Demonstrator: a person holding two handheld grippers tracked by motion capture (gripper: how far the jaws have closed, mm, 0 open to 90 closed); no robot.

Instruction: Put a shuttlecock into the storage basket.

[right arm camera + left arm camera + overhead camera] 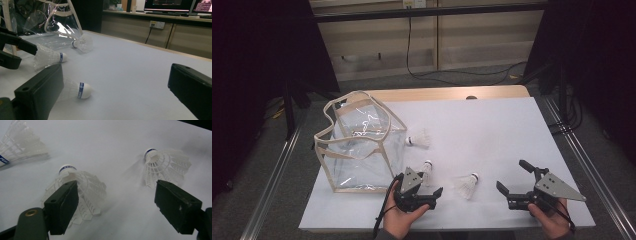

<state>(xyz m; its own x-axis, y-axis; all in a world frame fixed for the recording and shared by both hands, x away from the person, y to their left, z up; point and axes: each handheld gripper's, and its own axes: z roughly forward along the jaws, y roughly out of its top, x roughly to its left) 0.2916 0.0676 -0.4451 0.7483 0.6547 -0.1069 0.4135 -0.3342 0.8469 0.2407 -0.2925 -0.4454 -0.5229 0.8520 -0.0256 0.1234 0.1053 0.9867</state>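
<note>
High view: three white shuttlecocks lie on the white worktop (492,130) beside a clear bag (357,145), and the left gripper (432,196) has its jaws wide open and empty just short of the near shuttlecock (426,170). The right gripper (512,180), also wide open and empty, rests beside the middle shuttlecock (467,185). Each cork carries a blue band; its print is too small to read.

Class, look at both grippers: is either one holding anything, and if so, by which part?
Nothing is held. The left gripper stands open by the nearest shuttlecock, its pads not pressing on it. The right gripper is open over bare table.
</note>
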